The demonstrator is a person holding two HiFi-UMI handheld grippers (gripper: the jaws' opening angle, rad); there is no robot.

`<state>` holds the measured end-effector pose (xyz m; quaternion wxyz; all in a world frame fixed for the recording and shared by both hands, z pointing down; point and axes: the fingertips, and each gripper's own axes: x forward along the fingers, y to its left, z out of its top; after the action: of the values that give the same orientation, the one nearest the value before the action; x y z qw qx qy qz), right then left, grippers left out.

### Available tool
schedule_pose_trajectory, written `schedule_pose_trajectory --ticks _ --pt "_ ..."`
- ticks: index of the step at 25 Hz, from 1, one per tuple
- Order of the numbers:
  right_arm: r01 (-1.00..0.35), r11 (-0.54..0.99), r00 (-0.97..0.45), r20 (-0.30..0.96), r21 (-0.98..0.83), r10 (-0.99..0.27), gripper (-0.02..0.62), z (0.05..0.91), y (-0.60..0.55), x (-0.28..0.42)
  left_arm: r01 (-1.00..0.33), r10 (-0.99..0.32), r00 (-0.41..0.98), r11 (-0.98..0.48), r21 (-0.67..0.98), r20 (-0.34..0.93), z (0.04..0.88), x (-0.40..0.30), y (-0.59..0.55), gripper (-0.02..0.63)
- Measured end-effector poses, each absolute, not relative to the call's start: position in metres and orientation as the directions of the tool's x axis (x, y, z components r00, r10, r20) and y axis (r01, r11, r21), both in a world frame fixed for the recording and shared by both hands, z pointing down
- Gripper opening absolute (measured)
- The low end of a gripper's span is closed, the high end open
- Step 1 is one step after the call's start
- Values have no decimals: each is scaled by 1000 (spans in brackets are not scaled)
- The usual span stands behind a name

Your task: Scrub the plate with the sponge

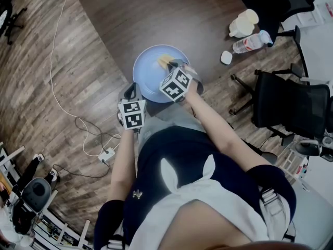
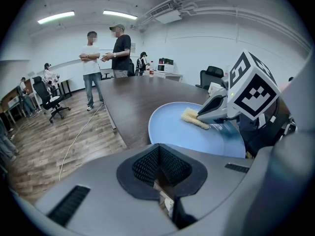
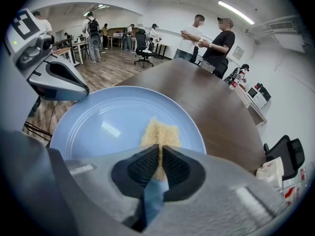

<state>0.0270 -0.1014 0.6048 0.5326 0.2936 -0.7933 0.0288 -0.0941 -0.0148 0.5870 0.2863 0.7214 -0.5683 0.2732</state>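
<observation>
Sponge (image 3: 160, 131) pinched by right tool (image 3: 161, 155) rests on blue plate (image 3: 98, 127).

Head view from overhead, steeply down; both gripper views low and close, plate (image 1: 148, 66) common to all three.

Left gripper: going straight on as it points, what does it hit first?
Likely the near rim of the blue plate, just ahead of the left gripper; depth is unclear.
</observation>
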Motion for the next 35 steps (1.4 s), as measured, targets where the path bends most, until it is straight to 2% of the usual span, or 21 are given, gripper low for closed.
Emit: schedule_pose_trajectory --ticks 21,35 --pt "-546 791 -159 892 277 -422 23 604 -112 61 -979 -665 192 -175 100 721 587 -91 -11 6" --pt "-578 784 -150 915 226 -374 23 603 -106 69 -979 -666 195 -173 105 720 587 -91 -10 6"
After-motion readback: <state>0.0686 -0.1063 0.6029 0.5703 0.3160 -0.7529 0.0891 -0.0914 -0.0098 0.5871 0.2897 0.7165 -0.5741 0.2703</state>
